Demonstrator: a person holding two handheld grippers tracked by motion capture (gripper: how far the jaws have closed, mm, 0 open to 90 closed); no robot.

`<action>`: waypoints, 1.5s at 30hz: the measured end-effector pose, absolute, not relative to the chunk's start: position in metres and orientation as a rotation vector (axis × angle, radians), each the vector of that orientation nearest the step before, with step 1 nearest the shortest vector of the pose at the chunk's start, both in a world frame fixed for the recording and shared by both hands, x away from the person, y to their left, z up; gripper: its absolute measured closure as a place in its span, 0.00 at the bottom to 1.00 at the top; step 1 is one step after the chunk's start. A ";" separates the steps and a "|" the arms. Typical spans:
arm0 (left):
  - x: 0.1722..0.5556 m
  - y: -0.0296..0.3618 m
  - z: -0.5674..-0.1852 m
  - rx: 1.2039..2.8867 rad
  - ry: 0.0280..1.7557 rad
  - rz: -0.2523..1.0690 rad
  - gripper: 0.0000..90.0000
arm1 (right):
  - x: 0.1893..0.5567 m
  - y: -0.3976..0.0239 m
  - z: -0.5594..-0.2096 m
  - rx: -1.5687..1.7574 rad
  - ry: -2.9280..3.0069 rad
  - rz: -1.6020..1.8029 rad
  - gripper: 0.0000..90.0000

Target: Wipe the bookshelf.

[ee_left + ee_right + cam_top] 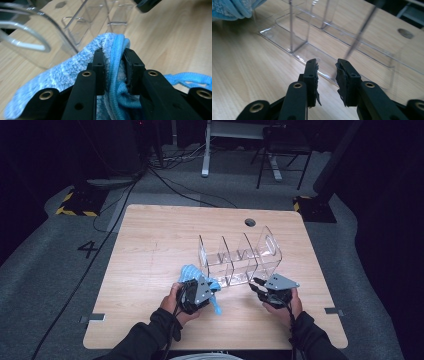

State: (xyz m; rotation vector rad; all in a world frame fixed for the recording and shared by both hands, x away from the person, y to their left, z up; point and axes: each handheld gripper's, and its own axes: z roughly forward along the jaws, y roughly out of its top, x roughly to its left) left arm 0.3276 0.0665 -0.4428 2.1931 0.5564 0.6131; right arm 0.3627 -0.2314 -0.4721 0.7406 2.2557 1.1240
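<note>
Counter [150, 270]: pale wood, rounded corners, a small round hole [250, 222] near its far edge. Grey carpet around it, with cables and chair legs beyond.

Clear organizer [240, 260]: transparent plastic, several upright dividers forming compartments, standing on the counter right of centre. Its near wall lies just ahead of both tools.

Blue cloth [192, 272]: fluffy light-blue fabric with a darker blue corded edge, bunched at the near left corner of the organizer and lifted partly off the wood. A loose end hangs down beside the left hand.

Left hand-held gripper [113, 60]: jaws drawn narrow and clamped on a fold of the blue cloth, the corded edge pinched between the pads. In the high view it [196, 292] sits at the organizer's left end.

Right hand-held gripper [326, 67]: jaws a little apart, nothing between them, pads worn and frayed. It points at the organizer's low front wall, close to it; whether it touches is unclear. In the high view it [257, 285] sits at the organizer's right near corner.
</note>
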 end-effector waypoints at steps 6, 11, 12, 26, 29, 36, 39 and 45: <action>0.333 0.070 -0.443 2.179 0.588 0.632 0.82 | 0.366 -0.263 -0.466 0.867 2.142 1.118 0.75; 0.334 0.070 -0.442 2.181 0.588 0.636 0.82 | 0.376 -0.286 -0.465 0.981 2.060 1.067 0.69; 0.335 0.070 -0.443 2.180 0.587 0.635 0.82 | 0.378 -0.288 -0.465 0.990 2.052 1.058 0.69; 0.338 0.074 -0.441 2.169 0.594 0.628 0.83 | 0.414 -0.286 -0.478 1.009 2.042 1.069 0.65; 0.339 0.074 -0.441 2.166 0.601 0.627 0.83 | 0.423 -0.284 -0.481 1.023 2.032 1.077 0.67; 0.339 0.075 -0.440 2.151 0.602 0.623 0.83 | 0.428 -0.274 -0.483 0.995 2.034 1.056 0.82; 0.337 0.076 -0.437 2.134 0.600 0.626 0.83 | 0.427 -0.272 -0.481 1.005 2.034 1.029 0.83; 0.334 0.080 -0.431 2.096 0.621 0.635 0.83 | 0.418 -0.261 -0.477 0.976 2.047 0.937 0.83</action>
